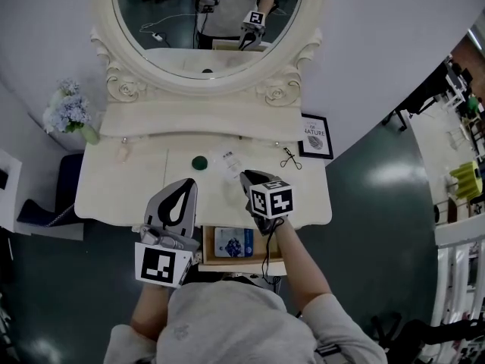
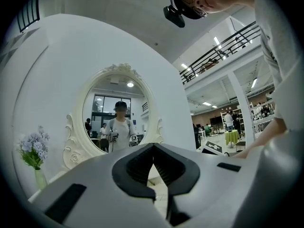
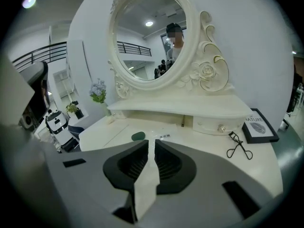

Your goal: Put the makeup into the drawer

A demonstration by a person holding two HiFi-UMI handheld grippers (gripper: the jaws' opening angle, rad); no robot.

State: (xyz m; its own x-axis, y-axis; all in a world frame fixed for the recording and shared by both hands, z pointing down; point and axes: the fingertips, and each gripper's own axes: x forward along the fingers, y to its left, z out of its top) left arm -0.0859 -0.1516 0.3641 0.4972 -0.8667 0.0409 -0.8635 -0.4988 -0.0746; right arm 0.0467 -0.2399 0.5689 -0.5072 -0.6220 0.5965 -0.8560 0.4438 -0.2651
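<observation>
Left gripper (image 1: pixel 189 183), jaws together and empty, hovered over the table's (image 1: pixel 114 192) near edge. Right gripper (image 1: pixel 245 176), jaws all but closed on nothing, tilted down beside a clear packet (image 1: pixel 229 163). The open drawer (image 1: pixel 207 243), nearer, held a blue box (image 1: pixel 233 242). A green disc (image 1: pixel 199 162) lay left of the packet and a curler (image 1: pixel 290 158) right.

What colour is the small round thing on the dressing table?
Dark green; the round thing shows best in the head view.
</observation>
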